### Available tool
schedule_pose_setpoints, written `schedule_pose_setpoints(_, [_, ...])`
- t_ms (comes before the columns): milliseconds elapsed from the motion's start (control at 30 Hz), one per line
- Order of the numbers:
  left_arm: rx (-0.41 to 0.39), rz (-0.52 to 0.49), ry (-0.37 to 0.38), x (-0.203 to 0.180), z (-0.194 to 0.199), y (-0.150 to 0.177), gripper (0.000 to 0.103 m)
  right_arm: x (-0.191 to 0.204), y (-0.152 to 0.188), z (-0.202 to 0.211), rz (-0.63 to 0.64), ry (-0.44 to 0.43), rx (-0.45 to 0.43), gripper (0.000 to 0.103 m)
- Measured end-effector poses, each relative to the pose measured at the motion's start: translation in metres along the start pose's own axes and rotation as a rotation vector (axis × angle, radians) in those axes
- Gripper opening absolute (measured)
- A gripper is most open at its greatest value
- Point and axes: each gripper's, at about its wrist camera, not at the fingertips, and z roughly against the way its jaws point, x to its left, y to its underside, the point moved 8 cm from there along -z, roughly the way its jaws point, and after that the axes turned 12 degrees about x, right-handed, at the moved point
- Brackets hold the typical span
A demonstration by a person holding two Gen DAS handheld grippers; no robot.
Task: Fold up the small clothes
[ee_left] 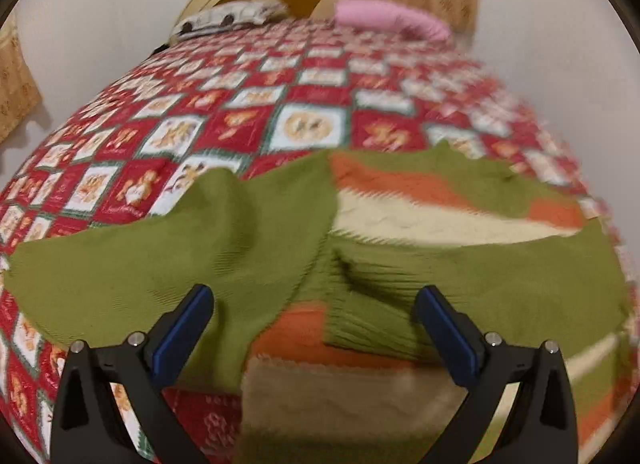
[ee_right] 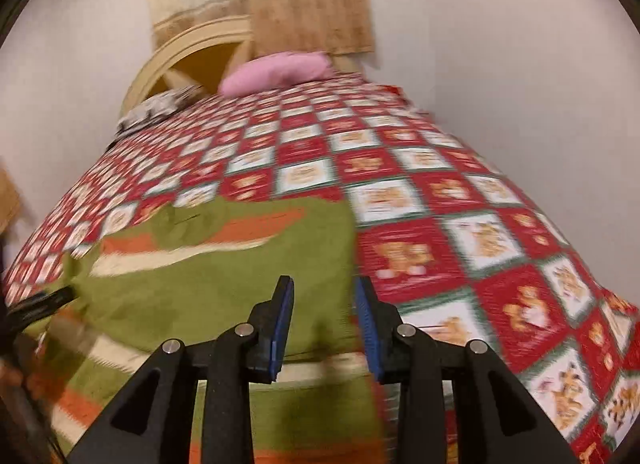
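The green striped sweater point(ee_left: 280, 232) lay partly folded ahead of the wide-open, empty left gripper point(ee_left: 314, 316); the right gripper point(ee_right: 324, 316), fingers narrowly parted, gripped nothing; further folds remained

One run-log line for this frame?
stage: fold underway | sweater: sleeve over body, on bedspread | left gripper: open, empty | right gripper: partly open at sweater edge

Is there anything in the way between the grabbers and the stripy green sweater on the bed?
Nothing visible. The green, orange and cream knitted sweater lies bare on the red checked bedspread, right below the open left gripper and the right gripper. The pink pillow sits far off by the headboard.
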Motion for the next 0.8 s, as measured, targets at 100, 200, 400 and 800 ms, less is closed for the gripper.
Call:
schedule_pose_setpoints(100, [0.056, 0.025, -0.031, 0.017, -0.01, 0.017, 0.103, 0.043, -0.007, -0.01, 0.064, -0.094, 0.023, 0.033])
schedule_pose_setpoints(200, [0.049, 0.073, -0.042, 0.037, 0.001, 0.035, 0.103, 0.099, -0.012, -0.03, 0.145, -0.216, 0.089, 0.033])
schedule_pose_setpoints(400, [0.014, 0.108, 0.022, 0.043, 0.003, 0.051, 0.103, 0.208, -0.012, -0.081, 0.317, -0.338, 0.195, 0.015])
schedule_pose_setpoints(800, [0.005, 0.115, 0.018, 0.047, -0.002, 0.048, 0.103, 0.304, -0.013, -0.148, 0.339, -0.527, 0.362, 0.013])
